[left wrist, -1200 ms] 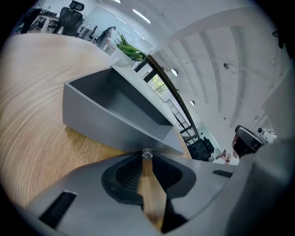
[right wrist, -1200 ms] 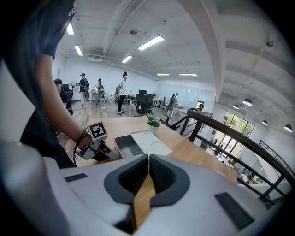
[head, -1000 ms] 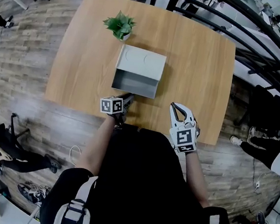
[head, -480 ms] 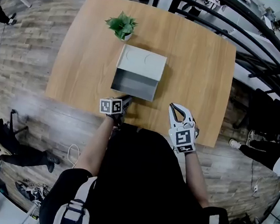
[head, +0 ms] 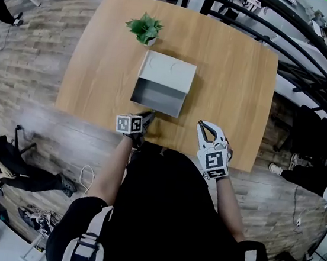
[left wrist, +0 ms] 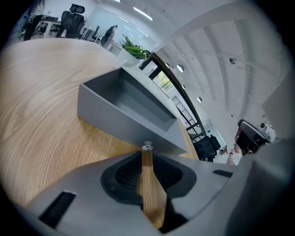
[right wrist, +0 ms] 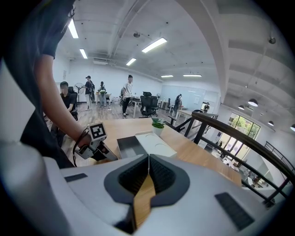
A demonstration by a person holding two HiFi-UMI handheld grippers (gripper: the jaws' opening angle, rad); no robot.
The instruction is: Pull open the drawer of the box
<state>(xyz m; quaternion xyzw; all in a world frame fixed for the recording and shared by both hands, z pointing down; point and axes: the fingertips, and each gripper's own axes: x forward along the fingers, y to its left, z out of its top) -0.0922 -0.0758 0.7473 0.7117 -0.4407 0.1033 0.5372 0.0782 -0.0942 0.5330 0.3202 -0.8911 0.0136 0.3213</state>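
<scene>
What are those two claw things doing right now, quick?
Left gripper: closed on the small clear knob of the drawer.
Right gripper: closed, holding nothing.

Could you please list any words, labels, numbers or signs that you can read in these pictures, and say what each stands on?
No text can be read in any view.
The left gripper and right gripper carry only black-and-white square marker patterns, no letters.
The grey box shows no print.

The plant (head: pixel 144 29) stands behind the box (head: pixel 168 72) on the table (head: pixel 230 76), the drawer (head: pixel 158 96) juts forward, its knob (left wrist: pixel 147 147) apparently between the left gripper's (head: pixel 147 116) jaws.
</scene>
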